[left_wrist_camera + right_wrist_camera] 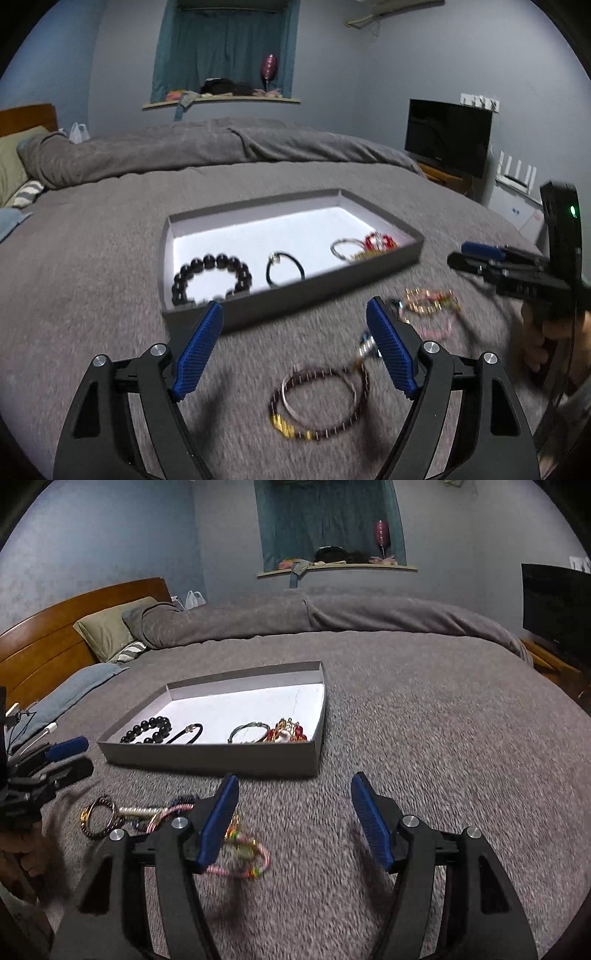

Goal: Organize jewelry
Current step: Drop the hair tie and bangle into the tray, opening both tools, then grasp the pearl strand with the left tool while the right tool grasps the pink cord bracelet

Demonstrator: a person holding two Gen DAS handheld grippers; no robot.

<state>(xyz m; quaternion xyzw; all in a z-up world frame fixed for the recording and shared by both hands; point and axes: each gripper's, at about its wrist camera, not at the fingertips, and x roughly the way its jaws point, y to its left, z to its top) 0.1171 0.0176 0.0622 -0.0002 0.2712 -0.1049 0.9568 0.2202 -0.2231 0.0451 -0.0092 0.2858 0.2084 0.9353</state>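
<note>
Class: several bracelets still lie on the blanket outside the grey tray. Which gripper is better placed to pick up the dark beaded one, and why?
Left. The left gripper, open, has the dark beaded bracelet between its fingers; the right gripper faces bare blanket.

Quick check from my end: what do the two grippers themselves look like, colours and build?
Both match. The left gripper and right gripper have black angular frames with cut-out openings, round silver bolts at the joints, and two blue ribbed finger pads each. Seen from the left wrist, the right unit's black housing carries a small green light. A bare hand grips its handle; no sleeve shows.
</note>
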